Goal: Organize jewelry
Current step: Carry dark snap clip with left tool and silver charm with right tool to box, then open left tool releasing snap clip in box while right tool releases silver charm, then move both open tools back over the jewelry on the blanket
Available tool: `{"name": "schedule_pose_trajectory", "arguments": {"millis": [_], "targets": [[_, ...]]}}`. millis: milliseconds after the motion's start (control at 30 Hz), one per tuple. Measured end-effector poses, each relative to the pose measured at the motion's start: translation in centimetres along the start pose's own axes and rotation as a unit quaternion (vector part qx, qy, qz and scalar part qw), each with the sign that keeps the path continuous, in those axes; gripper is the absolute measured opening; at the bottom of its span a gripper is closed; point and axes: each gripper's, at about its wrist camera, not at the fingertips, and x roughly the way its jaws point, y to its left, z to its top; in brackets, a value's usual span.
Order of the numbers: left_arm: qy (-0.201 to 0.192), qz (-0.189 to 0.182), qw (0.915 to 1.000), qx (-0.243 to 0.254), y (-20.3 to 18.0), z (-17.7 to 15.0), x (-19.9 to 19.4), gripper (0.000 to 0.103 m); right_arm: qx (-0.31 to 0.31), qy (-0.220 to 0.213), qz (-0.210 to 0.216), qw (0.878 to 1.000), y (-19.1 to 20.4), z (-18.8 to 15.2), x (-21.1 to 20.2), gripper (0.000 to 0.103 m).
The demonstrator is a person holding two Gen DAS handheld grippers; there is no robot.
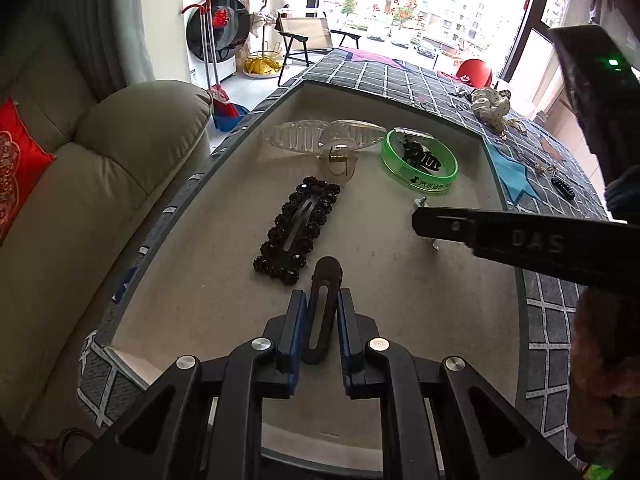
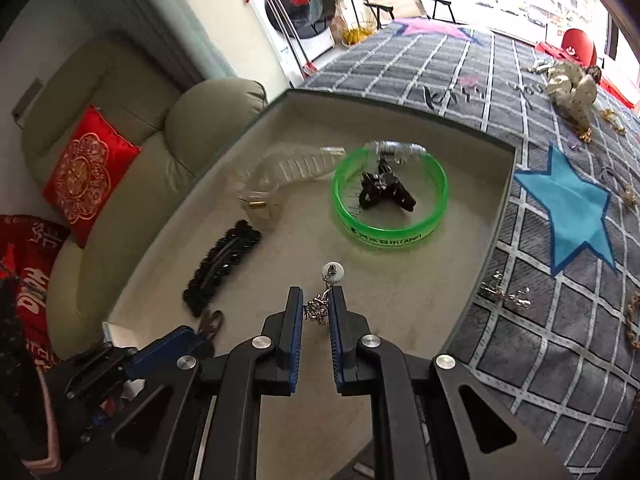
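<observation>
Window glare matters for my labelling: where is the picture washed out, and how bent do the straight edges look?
Left wrist view: the window at the top is blown out, and the tray rim bows strongly. Right wrist view: glare sits only in the top right corner, the tray wall curves too, and the green bangle stays sharp.

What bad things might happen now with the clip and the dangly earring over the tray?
1. The right gripper pinches only the earring by its thin chain, so it may swing or slip out.
2. The left gripper holds the brown hair clip close to the black beaded clip; setting it down could bump that.
3. Both grippers crowd the tray and might collide.
</observation>
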Motion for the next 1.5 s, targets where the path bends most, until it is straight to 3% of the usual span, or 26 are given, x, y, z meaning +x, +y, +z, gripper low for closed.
{"name": "schedule_pose_trajectory", "arguments": {"millis": [367, 467, 533, 800, 833, 900, 967, 1067, 1500], "targets": [[0.003, 0.017, 0.9998, 0.002, -0.4, 0.1, 0.1, 0.017, -0.023, -0.002, -0.028, 0.999, 0.3, 0.2, 0.5, 0.016], [0.003, 0.023, 0.9997, 0.004, -0.4, 0.1, 0.0, 0.017, -0.026, 0.004, -0.021, 0.999, 0.6, 0.4, 0.5, 0.032], [0.004, 0.029, 0.9996, 0.004, -0.4, 0.1, 0.0, 0.017, -0.023, 0.001, -0.025, 0.999, 0.7, 0.4, 0.2, 0.057], [-0.002, 0.032, 0.9994, -0.012, 0.1, 0.3, -0.5, 0.018, 0.006, -0.041, -0.009, 0.999, -0.5, 0.1, -3.5, 0.064], [-0.003, 0.034, 0.9994, -0.011, 0.1, 0.3, -0.5, 0.027, 0.011, -0.045, -0.008, 0.999, -0.7, -0.1, -3.9, 0.064], [-0.008, 0.044, 0.9989, -0.013, 0.1, 0.2, -0.7, 0.095, 0.019, -0.05, -0.005, 0.999, -1.1, -0.6, -4.6, 0.065], [-0.029, 0.055, 0.998, -0.009, -0.1, 0.2, -1.5, 0.099, 0.025, -0.055, -0.005, 0.998, -1.4, -1.0, -5.1, 0.065], [-0.03, 0.056, 0.998, 0.0, -0.3, 0.3, -1.7, 0.099, 0.039, -0.063, -0.002, 0.997, -2.1, -1.6, -6.1, 0.067], [-0.054, 0.047, 0.9973, 0.016, -2.0, 0.1, -4.1, 0.103, 0.092, -0.092, 0.013, 0.991, -6.4, -5.5, -10.6, 0.089]]}}
